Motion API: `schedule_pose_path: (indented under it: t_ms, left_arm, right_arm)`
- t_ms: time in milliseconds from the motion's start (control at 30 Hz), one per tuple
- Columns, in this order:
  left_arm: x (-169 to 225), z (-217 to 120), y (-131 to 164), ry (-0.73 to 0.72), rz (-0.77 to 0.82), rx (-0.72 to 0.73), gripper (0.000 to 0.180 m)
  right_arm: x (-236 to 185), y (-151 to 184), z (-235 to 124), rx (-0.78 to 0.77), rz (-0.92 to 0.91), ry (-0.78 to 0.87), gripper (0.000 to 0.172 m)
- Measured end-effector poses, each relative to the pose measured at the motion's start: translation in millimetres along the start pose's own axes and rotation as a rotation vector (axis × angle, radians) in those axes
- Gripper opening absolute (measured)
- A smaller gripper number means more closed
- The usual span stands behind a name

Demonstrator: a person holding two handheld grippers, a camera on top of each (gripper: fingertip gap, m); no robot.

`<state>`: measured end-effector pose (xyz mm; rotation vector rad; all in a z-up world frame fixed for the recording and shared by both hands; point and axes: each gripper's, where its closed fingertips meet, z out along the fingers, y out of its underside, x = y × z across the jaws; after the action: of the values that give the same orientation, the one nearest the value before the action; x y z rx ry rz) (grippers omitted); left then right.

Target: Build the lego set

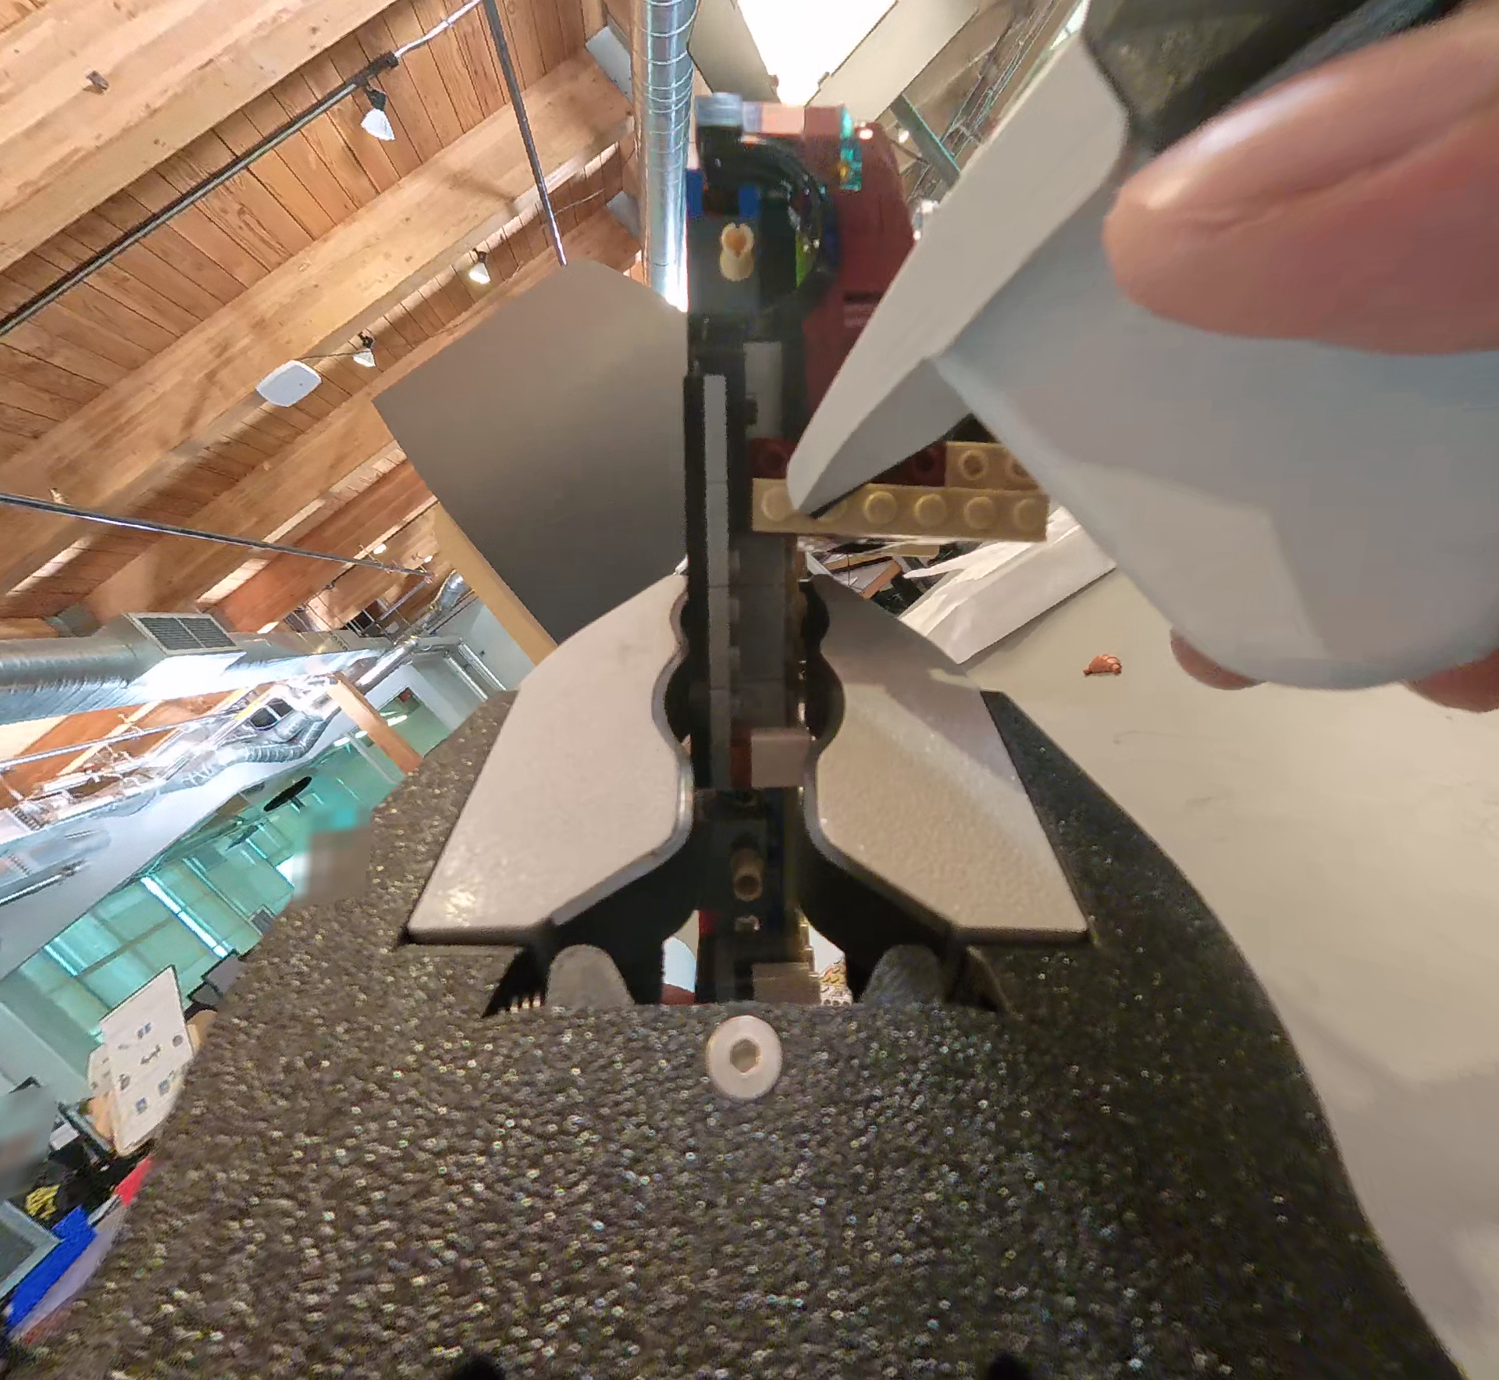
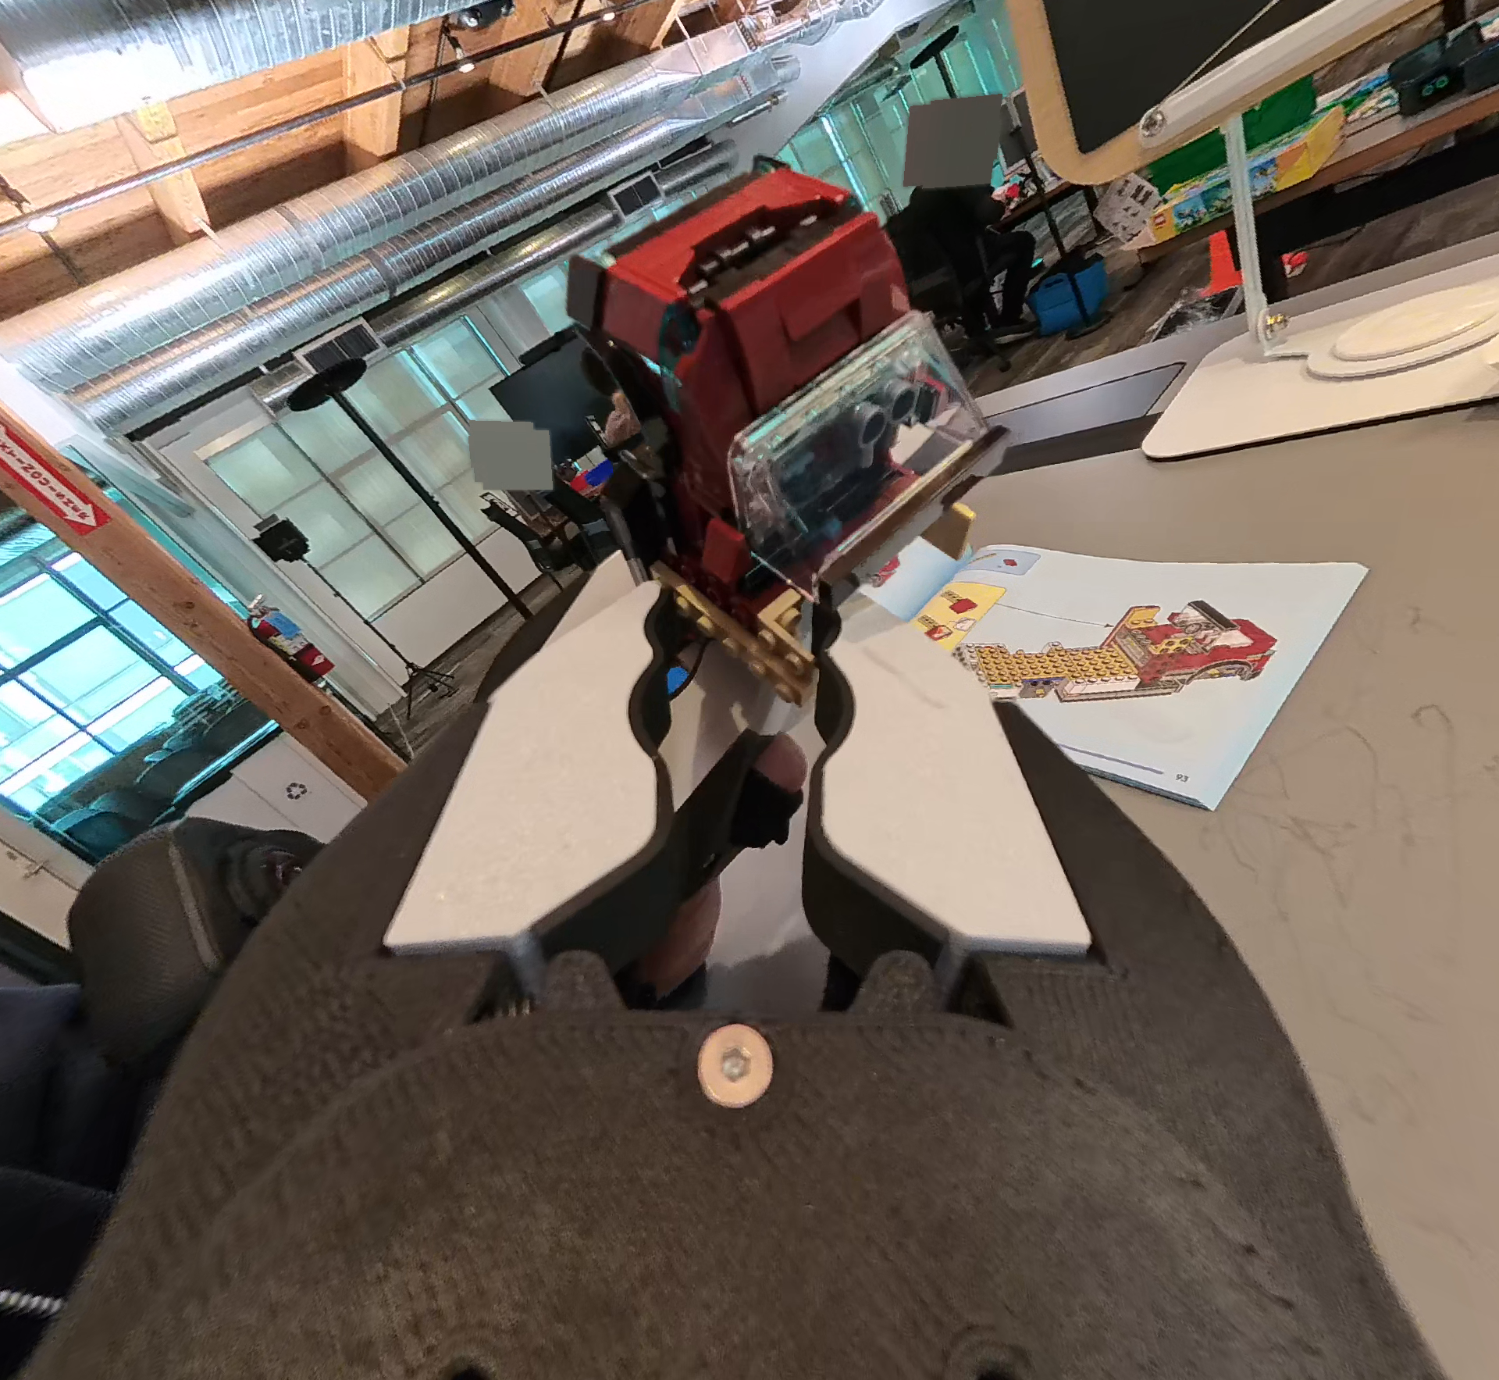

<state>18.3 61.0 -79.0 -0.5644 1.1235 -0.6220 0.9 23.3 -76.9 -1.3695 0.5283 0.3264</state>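
grey table (image 2: 1217,935); both grippers clamp brick truck (image 2: 770,367)

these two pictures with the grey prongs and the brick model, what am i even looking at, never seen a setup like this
Each picture comes from a camera on a hand-held two-finger tool, looking along its grey fingers. In the left wrist view, the left tool is closed on the grey underside of a dark red brick vehicle; the other tool's finger tip touches its tan studded plate, with a person's hand on that tool. In the right wrist view, the right tool grips that tan plate. On the grey table lies an open instruction booklet.
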Motion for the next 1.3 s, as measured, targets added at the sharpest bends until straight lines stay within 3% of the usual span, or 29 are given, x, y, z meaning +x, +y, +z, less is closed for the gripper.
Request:
schedule_pose_path:
  t_ms: [600, 1167, 1300]
  left_arm:
    - [-10.9, -6.3, -8.0, -0.001, -0.180, 0.069, 0.022]
    - [-8.2, -8.3, -13.6, 0.016, -0.089, 0.078, 0.023]
    - [-3.5, -4.7, -4.4, 0.045, -0.172, 0.000, 0.022]
  right_arm:
    - [-16.9, -1.7, 1.8, 0.036, -0.034, -0.048, 0.023]
    - [-16.3, -2.5, -2.8, 0.040, -0.022, -0.047, 0.022]
    - [-8.4, -0.9, 1.0, 0.008, -0.013, -0.010, 0.023]
